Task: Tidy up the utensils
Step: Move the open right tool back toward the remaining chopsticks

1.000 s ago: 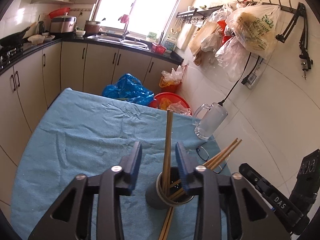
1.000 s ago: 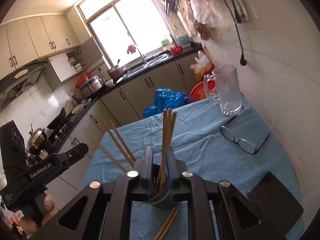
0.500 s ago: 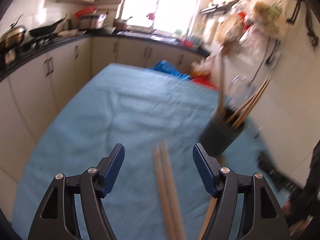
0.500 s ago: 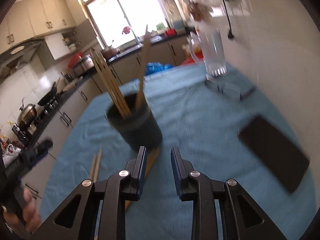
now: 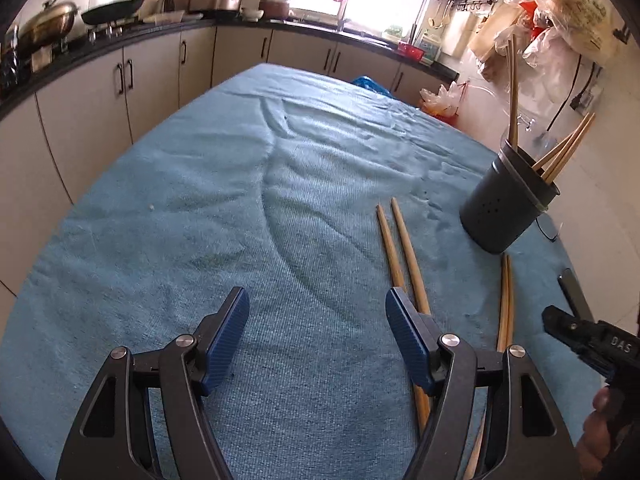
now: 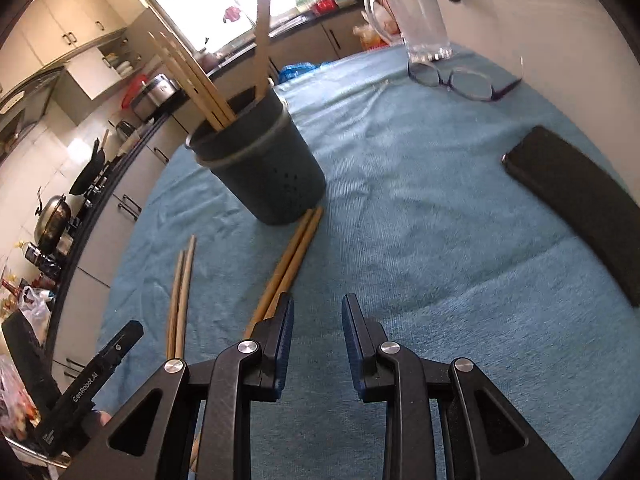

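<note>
Table [image 5: 168, 208] covered by a wrinkled blue cloth [image 6: 420, 216], with kitchen counters and a bright window beyond its far edge. Dark holder [image 6: 264, 168] standing upright on the cloth toward the right side, several wooden chopsticks [image 6: 192, 80] leaning out of its top. Black flat case [image 6: 576, 216] lying near the right edge; glass mug [image 6: 420, 20] and spectacles [image 6: 460, 82] at the far right corner. Two loose pairs of chopsticks lying flat on the cloth: one pair [image 5: 400, 248] left of the holder, the other pair [image 6: 292, 256] with its far tips at the holder's base. Left gripper [image 5: 316, 336] has its jaws spread wide, having just been opening, nothing between them. Right gripper [image 6: 316, 344] has its jaws narrowly parted, nothing between them, the second pair just beside its left finger.
</note>
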